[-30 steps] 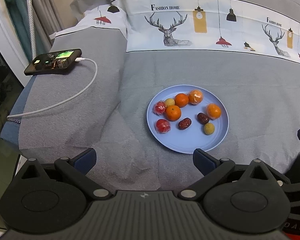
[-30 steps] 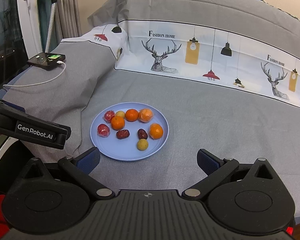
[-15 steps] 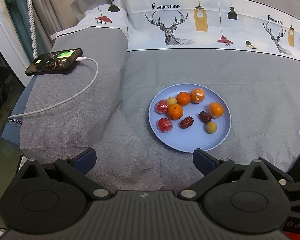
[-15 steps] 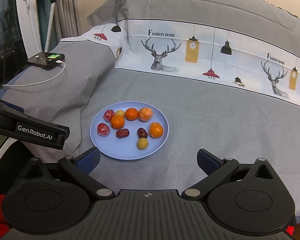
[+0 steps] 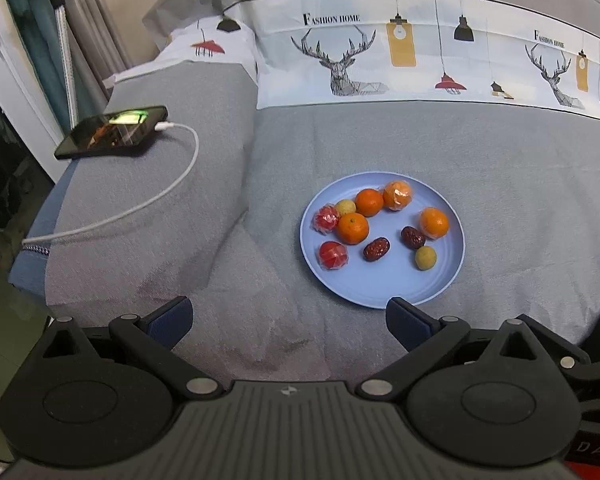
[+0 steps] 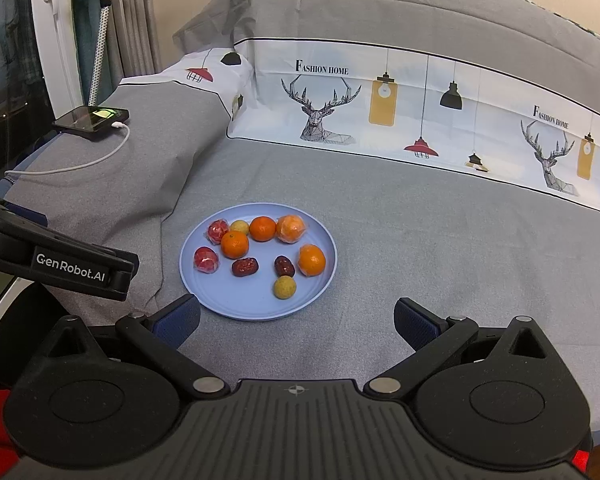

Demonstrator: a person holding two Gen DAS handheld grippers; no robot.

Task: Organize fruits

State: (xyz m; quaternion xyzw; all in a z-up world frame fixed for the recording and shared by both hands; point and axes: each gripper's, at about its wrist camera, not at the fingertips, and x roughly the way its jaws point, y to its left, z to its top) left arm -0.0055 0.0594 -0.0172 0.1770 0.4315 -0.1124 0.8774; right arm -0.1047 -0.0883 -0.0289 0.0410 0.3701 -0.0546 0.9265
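A light blue plate (image 5: 380,288) lies on the grey bedspread and also shows in the right wrist view (image 6: 236,304). On it lie several fruits: oranges (image 5: 353,228) (image 6: 312,260), two red wrapped fruits (image 5: 333,255) (image 6: 206,259), two dark red dates (image 5: 377,249) (image 6: 245,267) and two small yellow fruits (image 5: 425,258) (image 6: 285,287). My left gripper (image 5: 290,318) is open and empty, just short of the plate's near edge. My right gripper (image 6: 298,322) is open and empty, near the plate's front right edge.
A black phone (image 5: 112,132) with a white charging cable (image 5: 140,208) lies on a raised grey pillow at the left. A printed pillow (image 6: 420,120) runs along the back. The bed's left edge (image 5: 28,264) drops to the floor. The left gripper's body (image 6: 60,264) shows at the left of the right wrist view.
Both cameras have shifted only slightly; the plate sits a touch further right in the left view. Both grippers stay open and empty.
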